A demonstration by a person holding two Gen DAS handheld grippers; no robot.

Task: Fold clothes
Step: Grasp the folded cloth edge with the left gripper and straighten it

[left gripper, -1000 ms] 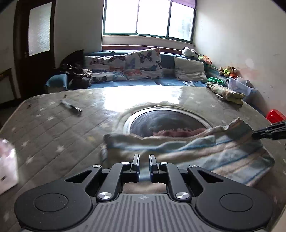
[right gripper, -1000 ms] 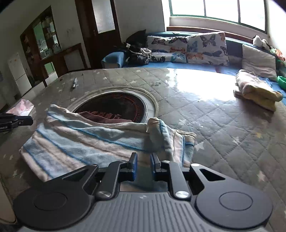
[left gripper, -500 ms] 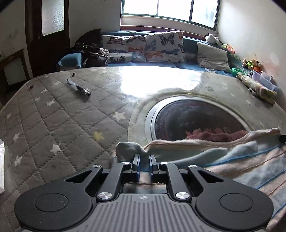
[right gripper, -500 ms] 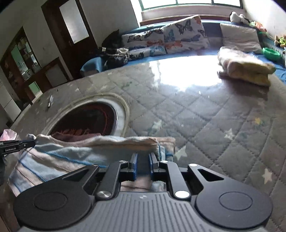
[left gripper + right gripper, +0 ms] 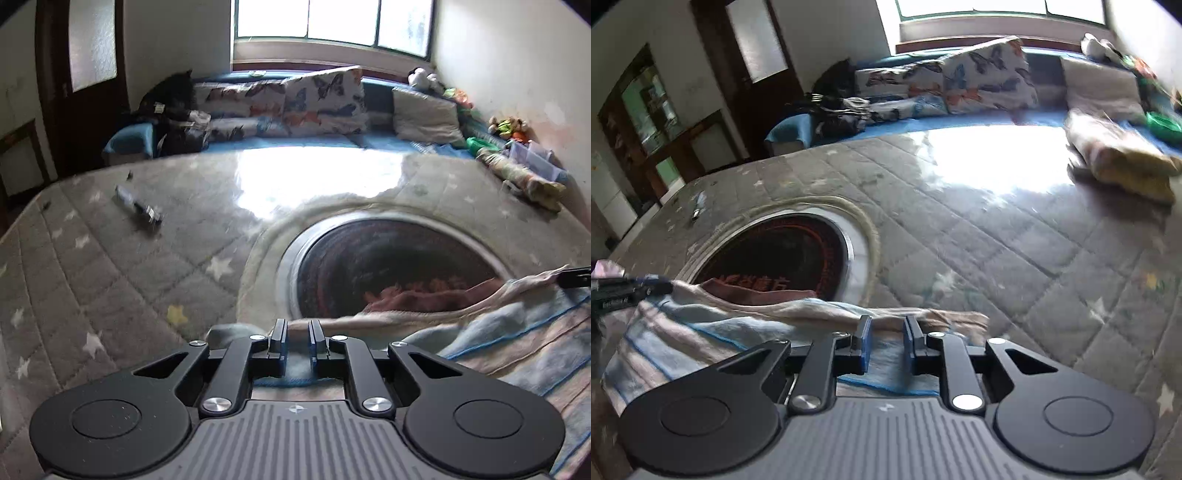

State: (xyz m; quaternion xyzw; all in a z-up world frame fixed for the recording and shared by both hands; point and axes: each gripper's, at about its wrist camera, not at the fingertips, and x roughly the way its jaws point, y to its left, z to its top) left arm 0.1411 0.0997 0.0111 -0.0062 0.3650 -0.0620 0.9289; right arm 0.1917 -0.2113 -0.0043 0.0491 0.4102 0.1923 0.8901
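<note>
Now the left tool (image 5: 297, 341) pinches the soft blue-striped folded cloth (image 5: 517, 343) at the bottom; the right tool (image 5: 886, 343) is opening around its edge.

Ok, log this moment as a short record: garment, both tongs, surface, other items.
garment: striped blue-and-beige cloth, folded edge lying across the round dark inset
left tongs: clamped on the cloth's left corner
right tongs: jaws opening, cloth between them
surface: grey quilted star-print cover
other items: folded pile far right; pen-like object
</note>
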